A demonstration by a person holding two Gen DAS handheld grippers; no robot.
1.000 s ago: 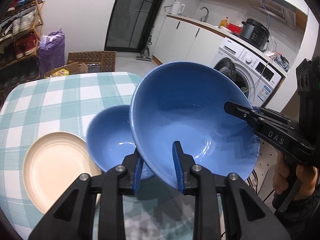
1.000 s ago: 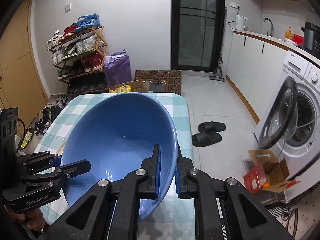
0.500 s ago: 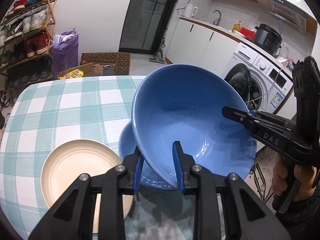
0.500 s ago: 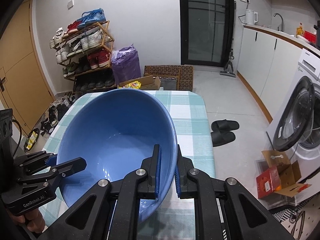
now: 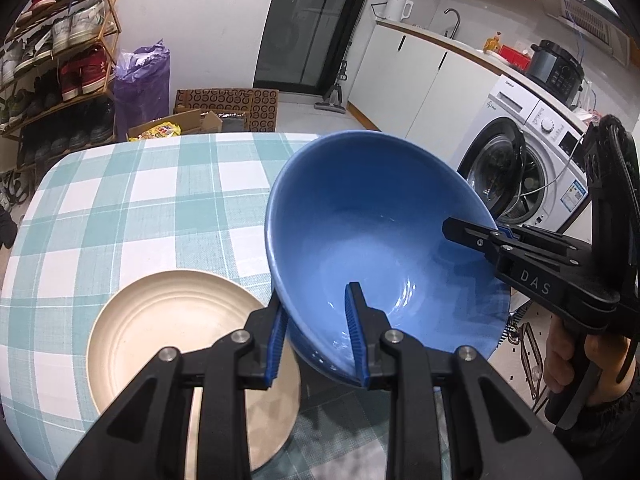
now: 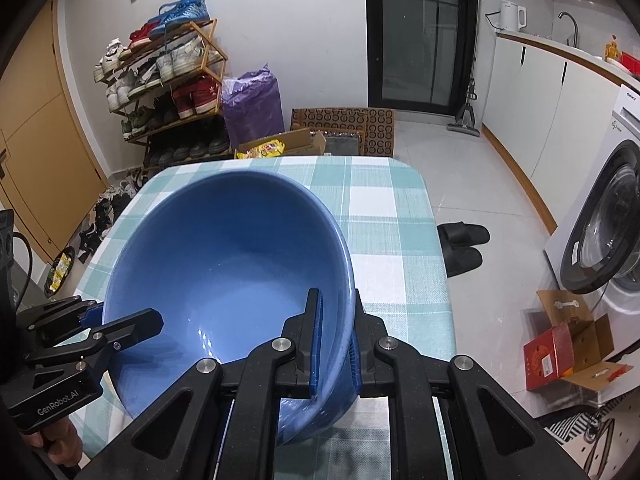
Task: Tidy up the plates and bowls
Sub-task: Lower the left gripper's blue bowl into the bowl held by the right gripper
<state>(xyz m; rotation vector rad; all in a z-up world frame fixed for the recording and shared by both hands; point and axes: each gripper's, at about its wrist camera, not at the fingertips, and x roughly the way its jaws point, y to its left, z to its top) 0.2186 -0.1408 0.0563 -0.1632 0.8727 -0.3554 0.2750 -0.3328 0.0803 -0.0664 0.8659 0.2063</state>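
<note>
One blue bowl (image 5: 372, 240), one beige plate (image 5: 168, 344), two hand-held grippers.
Both are clamping the bowl's rim: the left hand-held gripper (image 5: 316, 336) on its near-left edge, the right hand-held gripper (image 6: 334, 340) on the opposite side, holding it tilted above the checked table (image 5: 120, 200), just beside the plate lying flat near the front edge; the far table half is lying open.

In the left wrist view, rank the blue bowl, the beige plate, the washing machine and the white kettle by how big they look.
1. blue bowl, though it is nearest the camera
2. beige plate
3. washing machine, far off, so it only looks smaller
4. white kettle
</note>
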